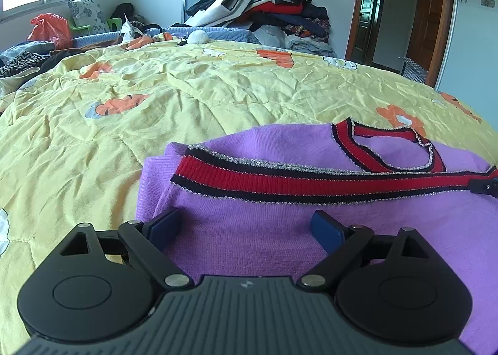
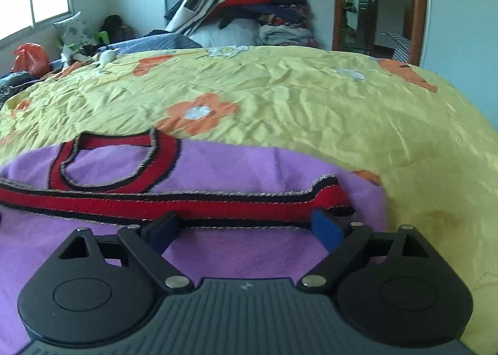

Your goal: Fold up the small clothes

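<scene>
A small purple knit top with red, black and silver trim lies on the yellow flowered bedspread. Its hem band is folded up across the body, just below the neckline. My left gripper is open and empty, low over the top's left part. My right gripper is open and empty over the top near its right edge, its fingertips at the red hem band. The right gripper's tip shows at the left wrist view's right edge.
A tall pile of clothes stands beyond the far side of the bed. An orange bag, a pillow and dark clothes lie at the far left. A wooden doorway is at the right. The bed edge drops off at the right.
</scene>
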Demonstrator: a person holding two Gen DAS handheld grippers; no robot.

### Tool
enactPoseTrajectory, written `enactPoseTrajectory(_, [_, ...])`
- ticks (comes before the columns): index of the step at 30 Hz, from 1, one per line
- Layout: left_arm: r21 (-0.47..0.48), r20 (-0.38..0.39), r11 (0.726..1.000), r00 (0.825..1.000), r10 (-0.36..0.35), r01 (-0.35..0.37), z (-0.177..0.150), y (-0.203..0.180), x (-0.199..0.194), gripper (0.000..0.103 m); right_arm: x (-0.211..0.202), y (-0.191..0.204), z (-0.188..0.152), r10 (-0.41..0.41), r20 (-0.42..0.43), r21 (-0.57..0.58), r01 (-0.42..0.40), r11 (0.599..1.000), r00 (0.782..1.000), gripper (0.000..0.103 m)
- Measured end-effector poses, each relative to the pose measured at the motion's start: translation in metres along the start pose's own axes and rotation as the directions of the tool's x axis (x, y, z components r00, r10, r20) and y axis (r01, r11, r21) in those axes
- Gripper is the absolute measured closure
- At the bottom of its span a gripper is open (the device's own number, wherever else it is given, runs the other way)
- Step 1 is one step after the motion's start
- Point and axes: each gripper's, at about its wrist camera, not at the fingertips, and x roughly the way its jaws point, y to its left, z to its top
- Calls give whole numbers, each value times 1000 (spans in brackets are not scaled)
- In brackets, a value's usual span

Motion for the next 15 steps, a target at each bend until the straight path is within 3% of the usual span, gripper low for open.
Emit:
enactPoseTrajectory(4, [-7,0,1000,1000,-5,5,-1,2,0,10,-8,-2,-2,13,17,20,-14,1000,1000,11])
enactPoseTrajectory(10, [-4,-4,1000,1000,-7,7,0,0,0,7,-62,10,-14,4,77,20,-5,1000,997,10])
enactPoseTrajectory(13, [4,-8,1000,1000,-2,2,0,-1,1,6,-71,22,-22,38,56,19,-40,999,998,8])
enactPoseTrajectory(15, [5,-8,1000,1000,-2,2,0,-2,1,5,-64,27,-25,9,32,2,-9,1000,999,8])
